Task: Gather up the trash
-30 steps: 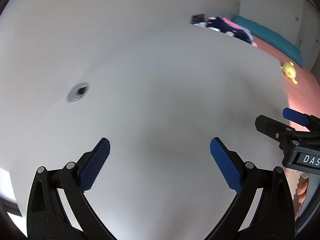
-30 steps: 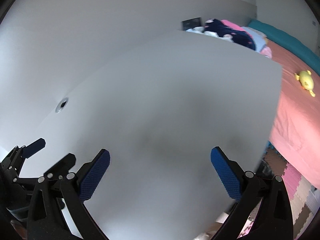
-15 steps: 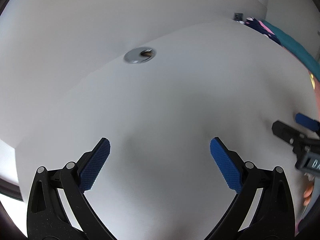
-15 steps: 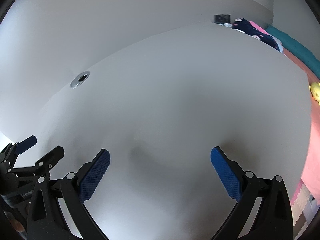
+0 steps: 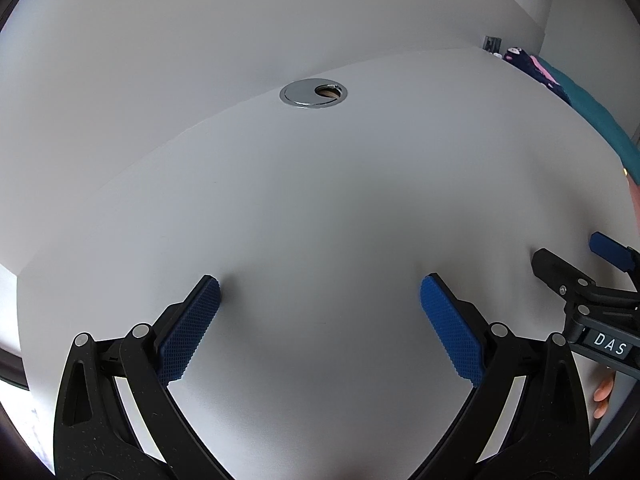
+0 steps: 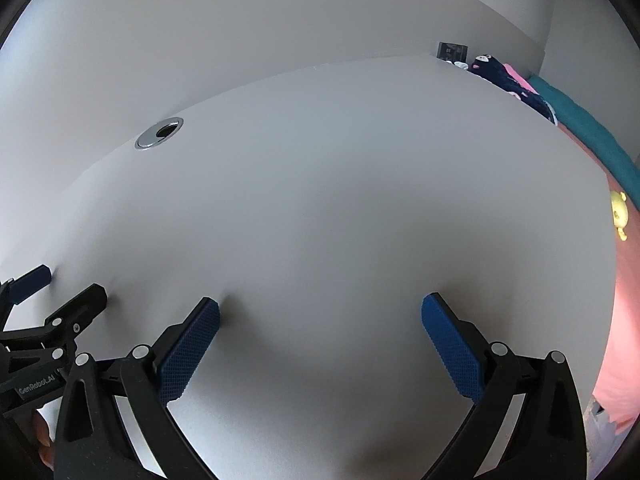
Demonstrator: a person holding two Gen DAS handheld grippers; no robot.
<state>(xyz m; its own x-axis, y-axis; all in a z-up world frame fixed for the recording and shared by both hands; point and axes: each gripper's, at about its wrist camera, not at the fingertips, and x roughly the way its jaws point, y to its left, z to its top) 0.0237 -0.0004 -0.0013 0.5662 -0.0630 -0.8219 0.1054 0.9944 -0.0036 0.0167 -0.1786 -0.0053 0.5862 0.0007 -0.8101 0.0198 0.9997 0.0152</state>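
Observation:
No trash shows in either view. My left gripper (image 5: 320,284) is open and empty, its blue pads low over a bare white desk (image 5: 320,200). My right gripper (image 6: 320,304) is open and empty too, over the same desk (image 6: 340,200). The right gripper shows at the right edge of the left wrist view (image 5: 576,264). The left gripper shows at the left edge of the right wrist view (image 6: 56,288). The two stand side by side.
A chrome cable grommet (image 5: 313,94) sits in the desk near the wall; it also shows in the right wrist view (image 6: 159,133). A bed with a pink sheet (image 6: 624,320), teal pillow, dark clothes (image 6: 508,80) and a yellow plush toy (image 6: 619,214) lies beyond the desk's right edge.
Both views have swung left and down toward the desk. The grommet has moved toward the centre top in the left view, and the bed has slid to the right edge. Both grippers stay open.

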